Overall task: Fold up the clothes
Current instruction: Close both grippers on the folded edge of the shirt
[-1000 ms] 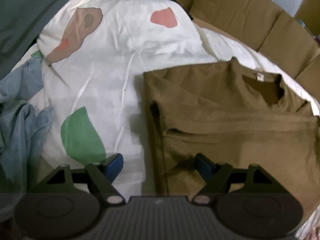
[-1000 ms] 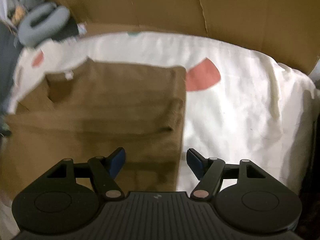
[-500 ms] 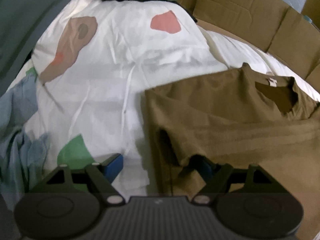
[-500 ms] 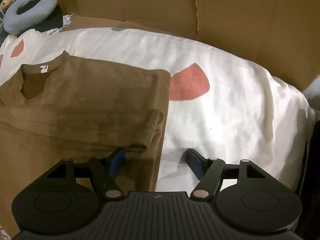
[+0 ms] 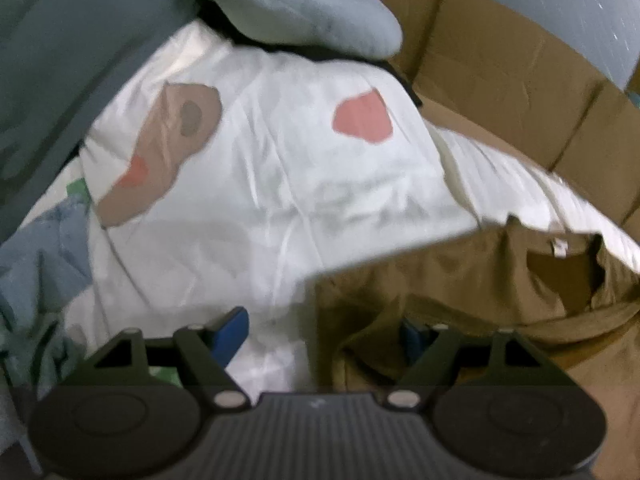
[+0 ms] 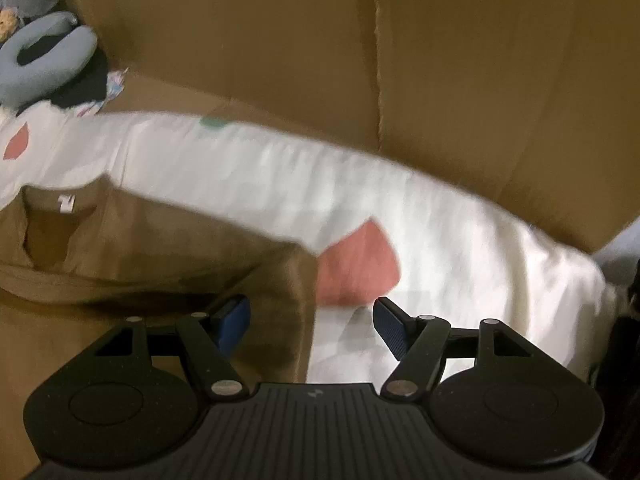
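An olive-brown T-shirt (image 5: pixel 460 280) lies flat on a white sheet (image 5: pixel 280 200), sleeves folded in, collar and white tag toward the far end. My left gripper (image 5: pixel 322 330) stands open astride the shirt's left edge. Its right fingertip (image 5: pixel 412 330) is half hidden in the folded sleeve, and its left one rests over bare sheet. In the right wrist view the same shirt (image 6: pixel 140 248) fills the lower left. My right gripper (image 6: pixel 312 322) is open astride the shirt's right edge, one pad over cloth and one over sheet (image 6: pixel 440 220). Neither gripper pinches the fabric.
Cardboard walls (image 5: pixel 500 72) (image 6: pixel 480 80) ring the far and right sides of the bed. A blue-grey neck pillow (image 5: pixel 312 12) (image 6: pixel 48 60) lies at the far end. A crumpled light-blue garment (image 5: pixel 36 264) sits at the left, with dark teal fabric (image 5: pixel 60 40) above it.
Both grippers have slid forward along the shirt's side edges toward the collar end, and both views have tilted up. The left gripper's right finger has gone in under the folded sleeve.
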The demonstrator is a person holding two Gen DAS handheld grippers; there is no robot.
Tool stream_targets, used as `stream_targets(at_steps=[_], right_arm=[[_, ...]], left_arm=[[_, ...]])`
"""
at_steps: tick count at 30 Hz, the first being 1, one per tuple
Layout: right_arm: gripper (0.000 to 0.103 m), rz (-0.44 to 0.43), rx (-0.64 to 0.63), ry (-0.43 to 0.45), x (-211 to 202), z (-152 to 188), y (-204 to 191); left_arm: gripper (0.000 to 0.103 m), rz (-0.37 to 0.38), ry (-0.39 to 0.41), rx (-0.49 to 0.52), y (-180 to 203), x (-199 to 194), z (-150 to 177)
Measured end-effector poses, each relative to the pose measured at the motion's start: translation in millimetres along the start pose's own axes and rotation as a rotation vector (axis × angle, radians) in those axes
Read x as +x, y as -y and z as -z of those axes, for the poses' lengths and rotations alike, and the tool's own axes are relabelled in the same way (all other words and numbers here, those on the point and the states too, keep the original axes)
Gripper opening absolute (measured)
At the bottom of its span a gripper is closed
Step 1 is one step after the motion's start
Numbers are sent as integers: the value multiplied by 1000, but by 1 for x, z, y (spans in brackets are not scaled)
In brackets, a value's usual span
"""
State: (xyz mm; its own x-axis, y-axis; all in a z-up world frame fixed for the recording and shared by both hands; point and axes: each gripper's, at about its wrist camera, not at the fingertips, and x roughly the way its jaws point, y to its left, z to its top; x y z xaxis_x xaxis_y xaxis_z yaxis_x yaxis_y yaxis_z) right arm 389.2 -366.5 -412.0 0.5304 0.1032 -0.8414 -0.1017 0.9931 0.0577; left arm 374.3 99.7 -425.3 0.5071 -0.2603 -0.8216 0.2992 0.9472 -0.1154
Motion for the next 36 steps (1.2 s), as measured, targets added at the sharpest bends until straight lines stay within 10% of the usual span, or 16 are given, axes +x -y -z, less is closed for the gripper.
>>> stream_targets(at_steps=[14,36], right_arm=[[72,-40,55,60,-20,-2,19],[47,-116,-14,22,1,13,-2]], left_arm=[[78,27,103,-37,-19,-48,-4],[59,92,21,261,29,-3,19]])
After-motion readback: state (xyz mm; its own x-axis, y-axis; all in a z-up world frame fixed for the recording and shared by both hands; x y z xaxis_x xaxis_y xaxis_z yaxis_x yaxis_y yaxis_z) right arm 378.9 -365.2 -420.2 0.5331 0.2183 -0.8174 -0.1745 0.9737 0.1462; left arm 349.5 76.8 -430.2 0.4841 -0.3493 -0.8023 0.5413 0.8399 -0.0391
